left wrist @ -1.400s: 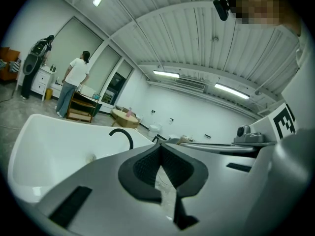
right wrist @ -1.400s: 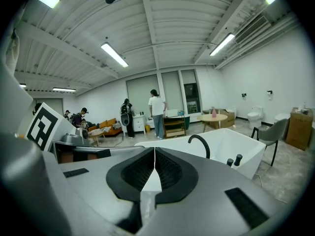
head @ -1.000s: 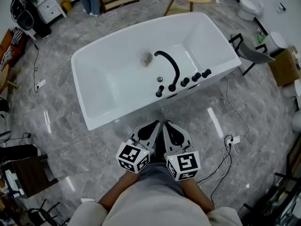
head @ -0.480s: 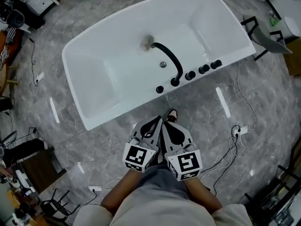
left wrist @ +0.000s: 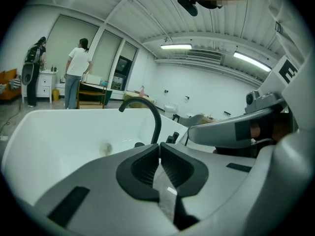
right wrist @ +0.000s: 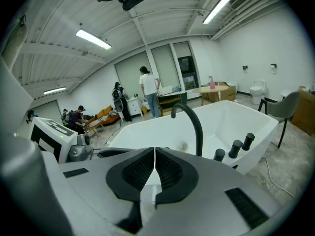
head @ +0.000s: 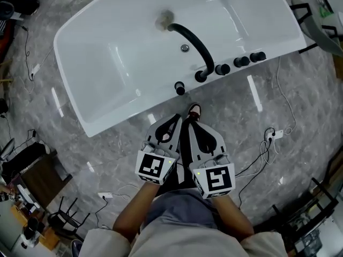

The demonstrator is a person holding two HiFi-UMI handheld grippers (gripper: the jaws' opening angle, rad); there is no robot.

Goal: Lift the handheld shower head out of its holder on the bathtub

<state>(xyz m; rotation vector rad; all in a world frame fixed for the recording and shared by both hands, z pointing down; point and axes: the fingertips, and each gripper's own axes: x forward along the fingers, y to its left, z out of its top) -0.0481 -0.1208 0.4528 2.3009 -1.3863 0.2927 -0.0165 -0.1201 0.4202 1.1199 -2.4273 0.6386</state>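
Shower head (head: 179, 88) stands upright on tub rim (head: 136, 110) straight ahead; L gripper (head: 176, 118) looks nearer than R gripper (head: 192, 125), both w/ jaws pressed together, empty.

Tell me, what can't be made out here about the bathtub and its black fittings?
- Head view: the small black fitting is too small to tell if it is the shower head. The top edge cuts off the far rim of the bathtub.
- Left gripper view: the left gripper hides the base of the spout.
- Right gripper view: the right gripper hides the rim left of the spout.
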